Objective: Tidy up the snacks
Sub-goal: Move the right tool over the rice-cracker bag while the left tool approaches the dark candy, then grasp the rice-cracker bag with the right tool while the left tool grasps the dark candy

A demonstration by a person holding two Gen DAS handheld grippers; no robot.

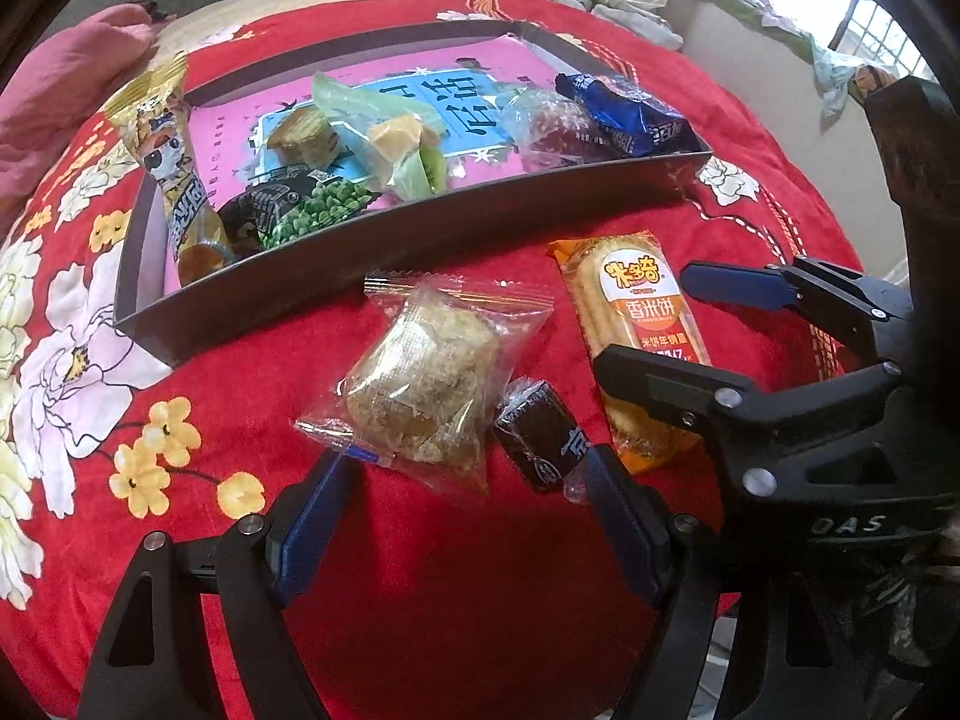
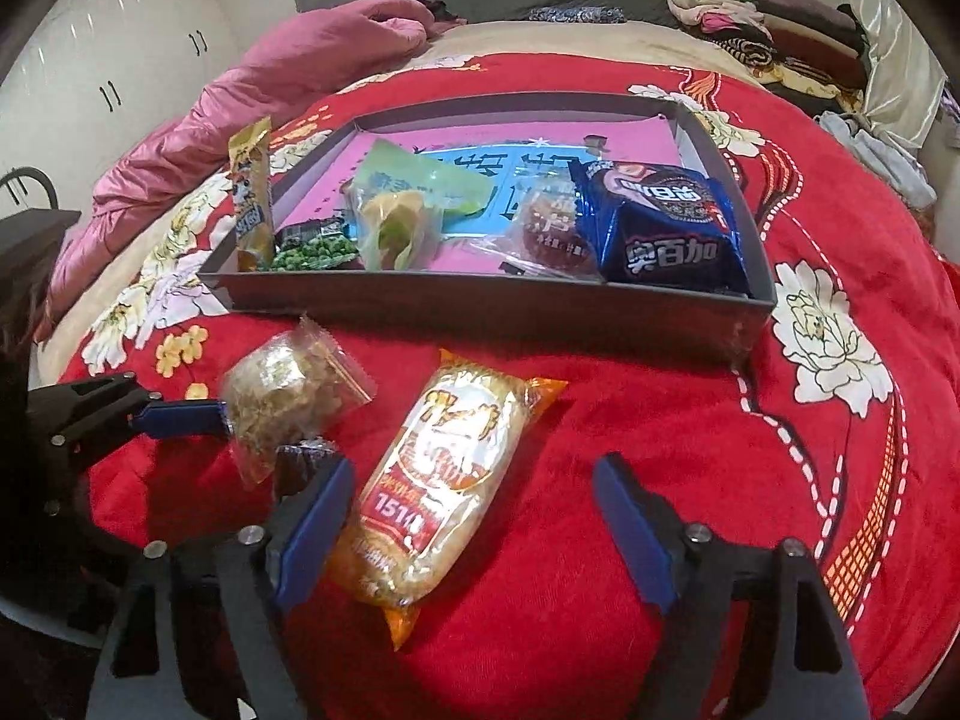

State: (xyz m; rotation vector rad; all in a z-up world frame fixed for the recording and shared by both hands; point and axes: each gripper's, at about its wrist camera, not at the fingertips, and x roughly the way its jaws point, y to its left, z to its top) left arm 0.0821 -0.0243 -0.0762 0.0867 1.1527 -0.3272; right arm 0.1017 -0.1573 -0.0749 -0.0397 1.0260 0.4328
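**Three snacks outside the tray, both tongs spread**

Three wrapped snacks lie on the red floral bedspread [image 1: 420,600] in front of the dark cardboard tray [image 1: 420,234]. The orange rice cracker pack [image 1: 636,324] reads "米多奇" and "香米饼"; in the right wrist view the digits "1511" show on its lower band. Beside it sits a clear-wrapped crumbly cake [image 1: 426,384], and touching that a small dark brown candy [image 1: 537,435] with a blurred white character.

Inside the tray, a blue cookie pack [image 2: 666,228] reads "奥百加". A yellow stick pack [image 1: 174,168] leans on the left wall, next to a green pea bag [image 1: 312,210], a pale green wrapped pastry [image 1: 402,144] and a clear packet with a reddish round piece [image 2: 546,228]; their print is too blurred to read. The tray's pink and blue floor carries large characters, partly covered.

The left tongs [image 1: 474,468] are released, spread wide, their tips at either side of the crumbly cake and the candy, gripping neither. The right tongs [image 2: 474,480] are also released and wide, one blue pad alongside the rice cracker pack; contact cannot be told. "DAS" is embossed on the right tool's body.
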